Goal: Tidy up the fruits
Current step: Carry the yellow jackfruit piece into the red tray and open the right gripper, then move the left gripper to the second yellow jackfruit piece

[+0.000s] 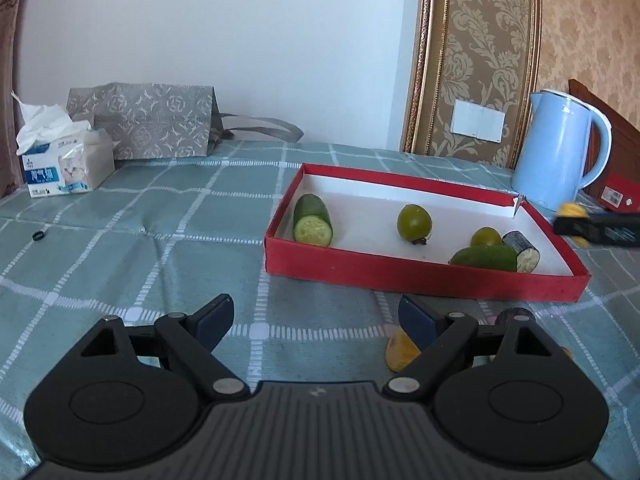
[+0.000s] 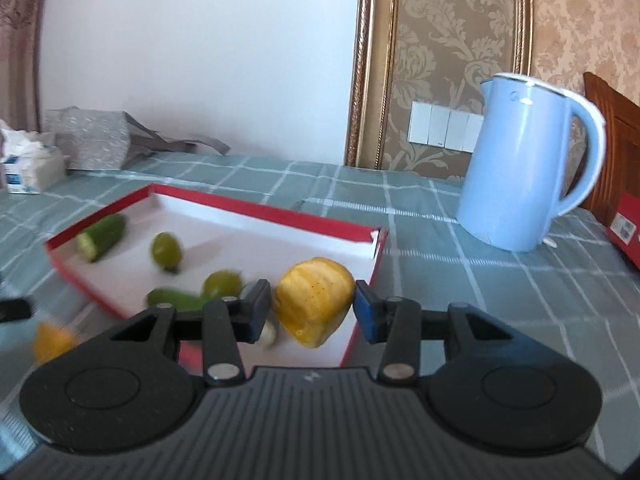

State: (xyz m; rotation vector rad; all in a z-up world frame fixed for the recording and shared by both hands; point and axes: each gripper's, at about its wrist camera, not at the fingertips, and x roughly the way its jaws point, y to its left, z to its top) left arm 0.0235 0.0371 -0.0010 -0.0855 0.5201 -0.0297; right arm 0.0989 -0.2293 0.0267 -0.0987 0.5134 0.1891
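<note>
Yellow fruit piece (image 2: 314, 302), knobbly w/ ribbed, speckled skin, sits clenched between the blue pads of the right gripper (image 2: 313, 308), held in the air over the near-right corner of the red box (image 2: 256, 210). In the left wrist view that gripper shows only as a blurred dark shape w/ a yellow smear at the far right edge.

Box is shallow cardboard, red outside, white inside, one far corner torn. Inside: cut cucumber chunk (image 1: 312, 220) w/ pale seeded face, at the left end; round green tomato (image 1: 414, 221) mid-tray, smooth & glossy; 2nd green tomato (image 1: 486, 237) further right, just beside a longer cucumber piece (image 1: 484, 258) and a dark-skinned eggplant stub (image 1: 522, 246) w/ pale cut end.

Left gripper (image 1: 316, 320) is released, jaws wide, nothing between the pads, low over the tablecloth (image 1: 160, 220) – teal fabric, white check. Beside its right finger a 2nd yellow wedge (image 1: 400, 350) lies on the cloth, partly hidden; a dark rounded bit (image 1: 514, 313) peeks behind the right linkage, can't tell what.

Further out: pale-blue kettle (image 2: 520, 164), smooth, white-rimmed handle, right of the box. Far left: tissue pack (image 1: 64, 164), patterned grey bag (image 1: 148, 120).
</note>
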